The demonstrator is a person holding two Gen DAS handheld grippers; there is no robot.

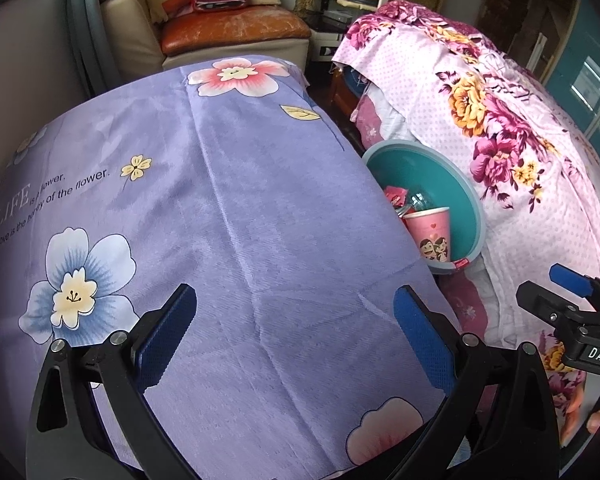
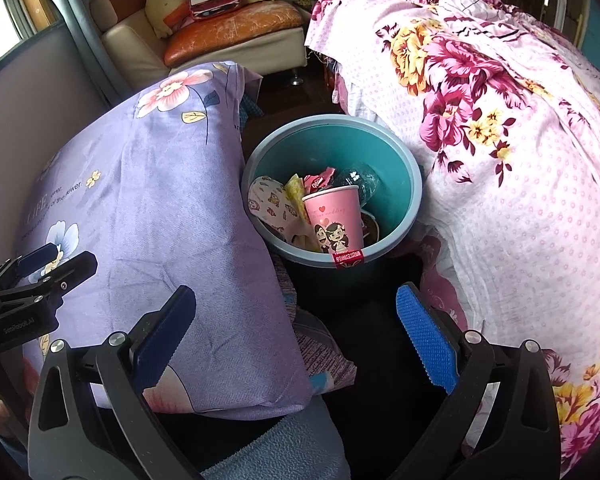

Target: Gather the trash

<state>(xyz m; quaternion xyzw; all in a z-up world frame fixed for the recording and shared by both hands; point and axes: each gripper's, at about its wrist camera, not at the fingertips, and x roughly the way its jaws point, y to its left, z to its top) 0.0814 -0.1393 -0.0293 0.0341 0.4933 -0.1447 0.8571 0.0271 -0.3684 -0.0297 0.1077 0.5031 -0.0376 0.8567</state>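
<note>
Apparently near done: the round teal plastic trash bin (image 2: 332, 188) sits on the dark floor between the purple floral cloth-covered table (image 1: 228, 216) and the pink floral bedspread (image 2: 512, 168). Inside it: a pink paper cup with a cartoon couple (image 2: 334, 218), a white printed wrapper (image 2: 270, 204), a red snack packet (image 2: 319, 179) and a dark crumpled bag (image 2: 358, 180).

Left gripper (image 1: 294, 338) hovers over the purple cloth, blue pads set wide, nothing between them. Right gripper (image 2: 296, 340) hangs over the floor just short of the bin, also wide and empty.

No loose trash shows on the cloth from either wrist view.

Judgement: the step is a last sweep. To do it well:
- pan the left gripper along the cloth's edges and far corner.
- check the floor gap beside the bin, which is partly hidden.
- keep both pads wide until a piece is centred between them.
- drop from above the rim; the cup stands tall and could tip things out.
</note>
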